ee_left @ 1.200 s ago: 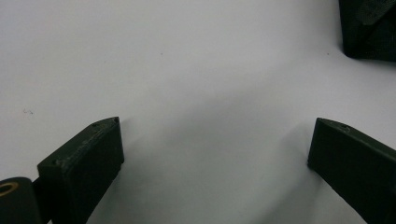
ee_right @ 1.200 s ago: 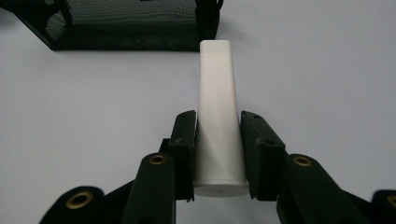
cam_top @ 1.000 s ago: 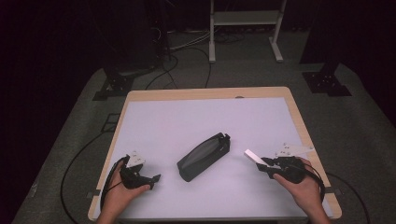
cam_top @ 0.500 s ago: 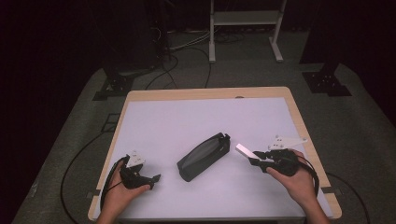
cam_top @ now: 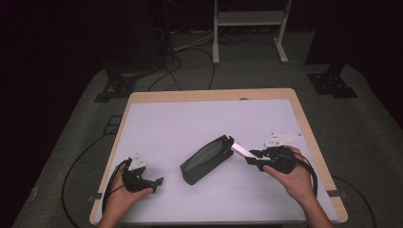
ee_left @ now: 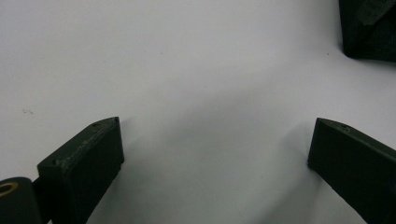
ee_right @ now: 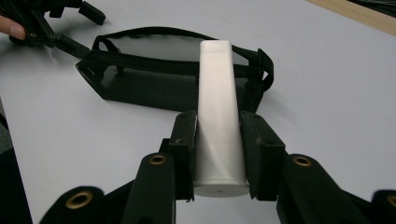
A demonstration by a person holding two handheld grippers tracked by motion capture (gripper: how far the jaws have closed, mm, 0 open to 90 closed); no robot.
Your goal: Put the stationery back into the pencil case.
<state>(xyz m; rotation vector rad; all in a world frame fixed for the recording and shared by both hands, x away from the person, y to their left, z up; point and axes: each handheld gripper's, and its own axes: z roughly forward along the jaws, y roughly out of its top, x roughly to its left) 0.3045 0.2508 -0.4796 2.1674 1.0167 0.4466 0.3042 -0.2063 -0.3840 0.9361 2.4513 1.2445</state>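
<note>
Holding a white tube [ee_right: 217, 116] clamped in the right gripper [ee_right: 218, 140], tip at the pouch [cam_top: 206, 159] mouth mid-table. Not yet inside, by the look; left gripper [cam_top: 154, 182] spread apart, idle near the front left corner.

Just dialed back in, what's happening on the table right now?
A person works at a white table with a gripper in each hand. The right gripper is clamped on a white tube and holds its far end at the open mouth of a black mesh pouch lying mid-table; the tube is not inside yet. The left gripper rests open near the table's front left, holding nothing, with the pouch's corner just ahead of it.
</note>
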